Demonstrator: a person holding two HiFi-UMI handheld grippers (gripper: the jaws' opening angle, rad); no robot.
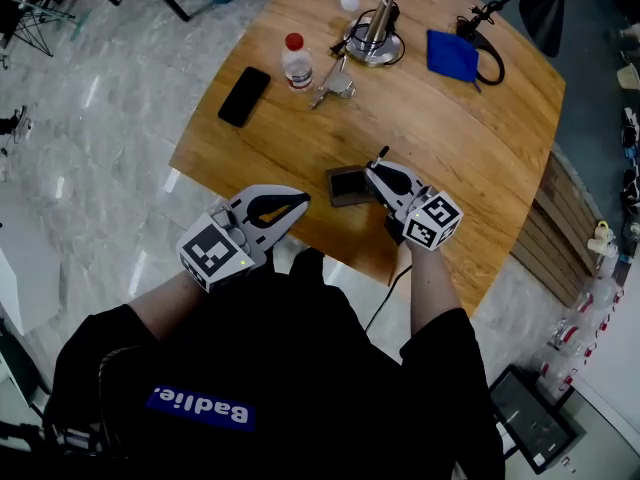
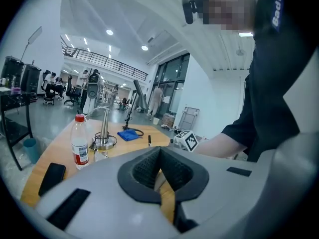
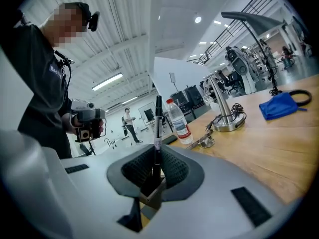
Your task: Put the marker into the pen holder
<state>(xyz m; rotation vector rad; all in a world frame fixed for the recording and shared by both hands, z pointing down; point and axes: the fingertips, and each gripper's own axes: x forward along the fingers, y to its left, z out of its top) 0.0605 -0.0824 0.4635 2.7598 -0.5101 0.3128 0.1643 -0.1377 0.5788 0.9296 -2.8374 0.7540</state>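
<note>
A black marker (image 3: 157,128) stands upright between the pads of my right gripper (image 3: 155,169), which is shut on it. In the head view that right gripper (image 1: 378,176) hovers at the right edge of the brown square pen holder (image 1: 347,185), near the table's front edge, and the marker's tip (image 1: 381,153) sticks out beyond the jaws. A corner of the pen holder (image 3: 151,197) shows just under the jaws. My left gripper (image 1: 296,206) is held off the table's front edge, jaws together with nothing between them, and its pads (image 2: 149,169) meet in a V.
On the wooden table (image 1: 450,138) farther back stand a water bottle (image 1: 296,62), a black phone (image 1: 244,96), a metal desk lamp (image 1: 372,30) with its cable, and a blue cloth (image 1: 451,53). Marble floor (image 1: 100,148) lies to the left.
</note>
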